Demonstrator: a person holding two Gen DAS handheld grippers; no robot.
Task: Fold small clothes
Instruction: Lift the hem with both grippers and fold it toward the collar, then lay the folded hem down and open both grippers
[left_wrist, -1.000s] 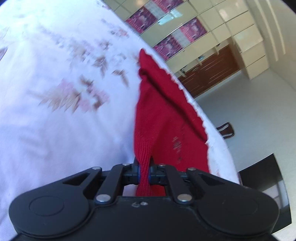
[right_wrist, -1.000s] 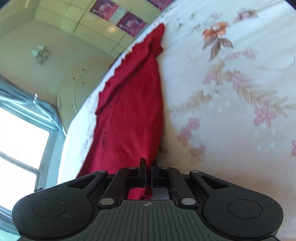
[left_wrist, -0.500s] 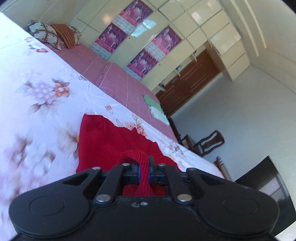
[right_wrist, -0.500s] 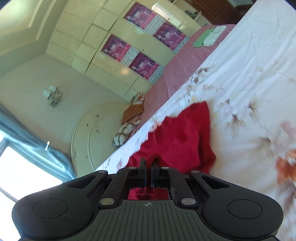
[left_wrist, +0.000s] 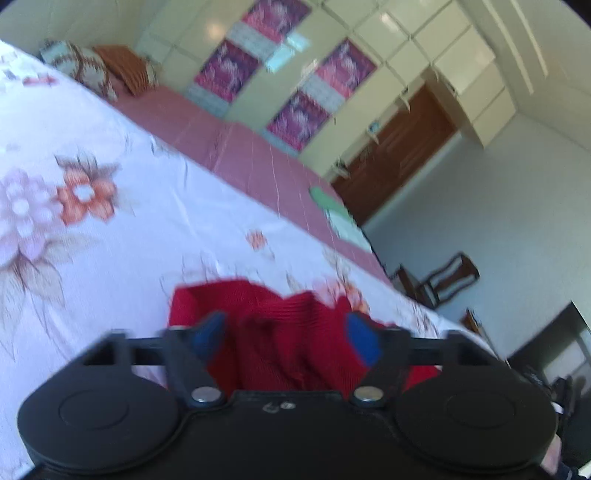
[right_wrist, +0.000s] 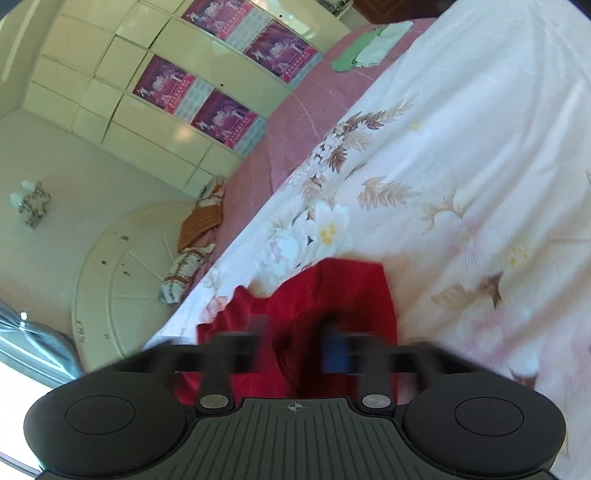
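Now both tongs stand spread over the red garment (left_wrist: 288, 332), which lies bunched on the floral bedsheet (left_wrist: 110, 240). Left gripper (left_wrist: 286, 338): jaws have just been opening, wide apart now, blue pads clear of the cloth on either side; red knit sits in the gap but nothing pinches it. Right gripper (right_wrist: 299, 343): same story, jaws have just been opening, fingers smeared by motion blur, blue pad visible on one side, red fabric humped between them with no pad pressing on it that I can make out.

View differences. Left wrist view alone shows the brown wooden doors (left_wrist: 399, 147), a dark wooden chair (left_wrist: 443, 277) on the floor past the bed edge, and a dark screen-like panel (left_wrist: 554, 332) at far right. Right wrist view alone shows the round cream headboard (right_wrist: 122, 280), a grey curtain (right_wrist: 33, 347) and bright window at lower left, and a wall lamp (right_wrist: 29, 201). Both views catch the cream cupboards with purple posters (left_wrist: 229, 70), the pink bedcover (left_wrist: 240, 147) beyond the floral sheet, patterned pillows (left_wrist: 88, 70) at the head end, and a folded green and white cloth (left_wrist: 332, 210) lying on the pink cover, well apart from the red garment.

Containers: none in view holding anything; cupboard doors all closed, contents cannot be told. Red garment edge in the right view looks squared at its far corner, rumpled nearer the gripper.
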